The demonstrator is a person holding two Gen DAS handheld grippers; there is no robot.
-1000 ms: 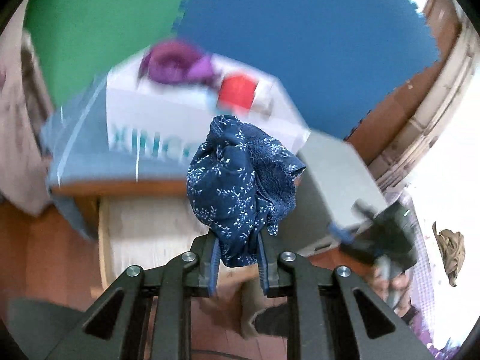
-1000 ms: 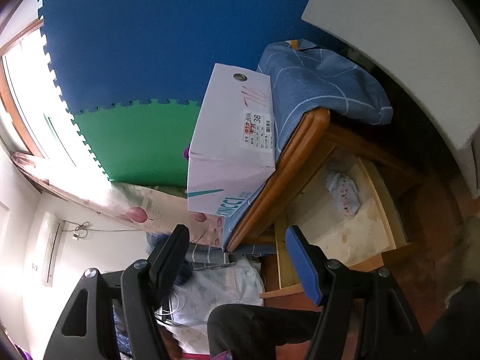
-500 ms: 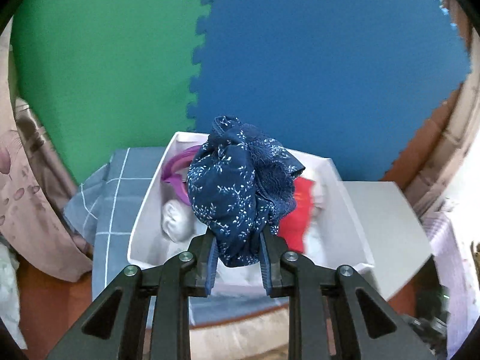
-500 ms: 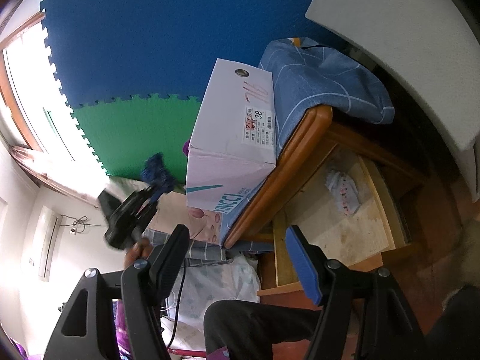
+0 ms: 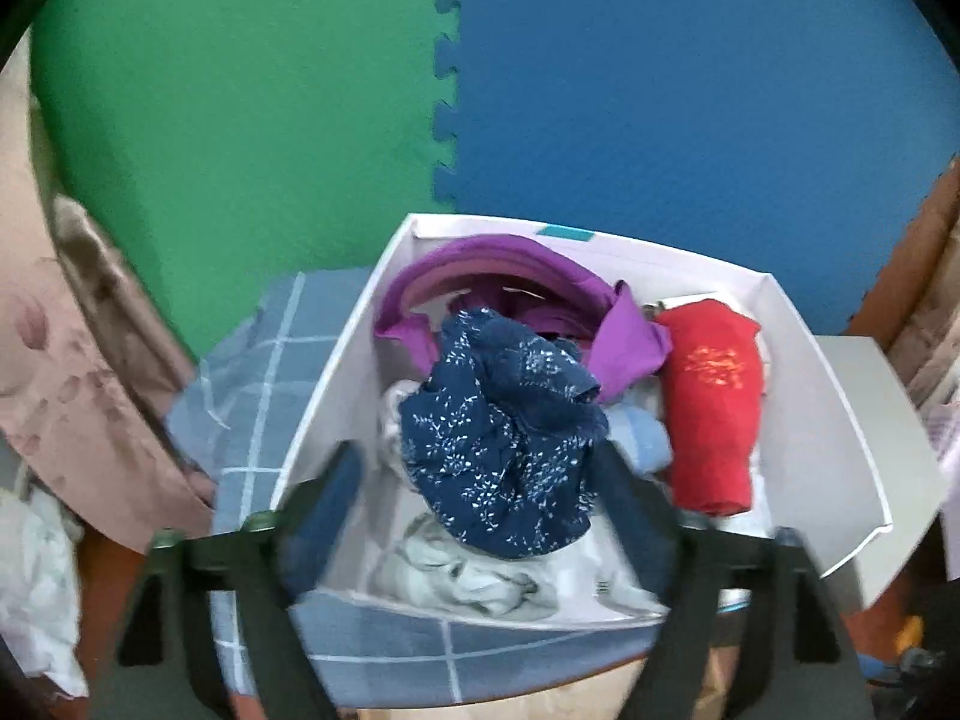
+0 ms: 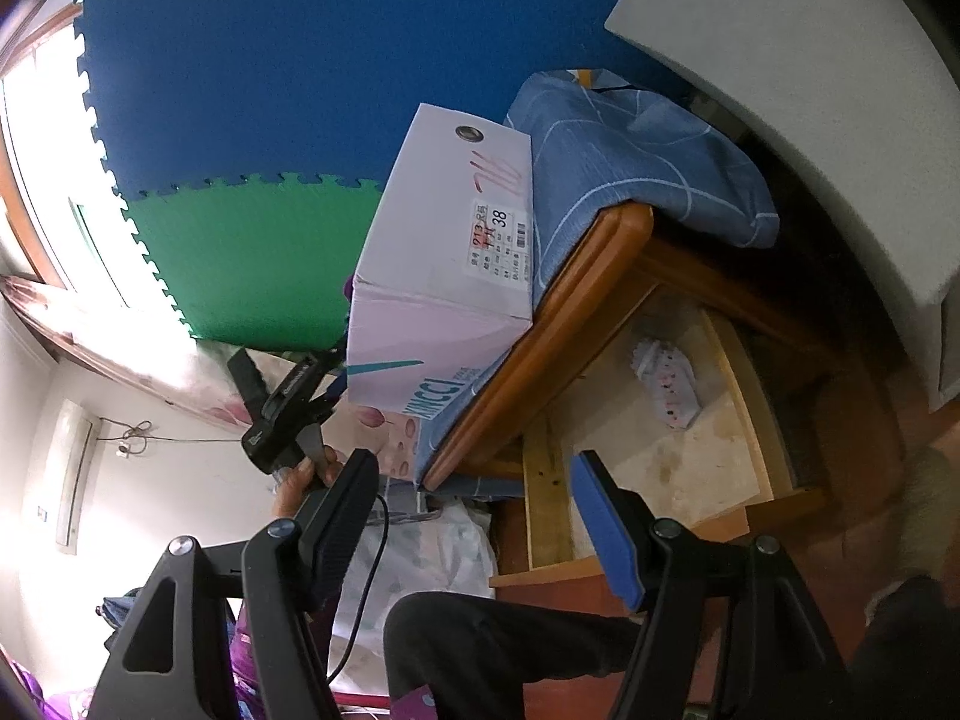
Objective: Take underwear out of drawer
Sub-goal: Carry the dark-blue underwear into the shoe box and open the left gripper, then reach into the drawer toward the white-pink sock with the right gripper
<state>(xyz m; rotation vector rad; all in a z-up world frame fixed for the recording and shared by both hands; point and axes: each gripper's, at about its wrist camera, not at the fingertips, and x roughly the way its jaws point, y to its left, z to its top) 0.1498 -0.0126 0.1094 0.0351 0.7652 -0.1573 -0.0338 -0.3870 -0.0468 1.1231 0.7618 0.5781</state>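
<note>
In the left wrist view the navy floral underwear lies loose in the white shoe box, on top of other clothes. My left gripper hovers over it. Its jaws are opening and the blurred pads stand clear on either side of the cloth. In the right wrist view my right gripper is open with nothing between its pads. Beyond it the wooden drawer is pulled out, with a small white patterned underwear lying inside. The left gripper shows at the box's near end, held by a hand.
The box also holds purple clothes and a red garment. It stands on a blue checked cloth draped over a wooden cabinet. Green and blue foam mats cover the wall. A person's dark-trousered leg is below the drawer.
The left gripper carried the navy underwear from above the drawer to over the box, then its jaws spread and the cloth dropped free. The right gripper has not moved.
</note>
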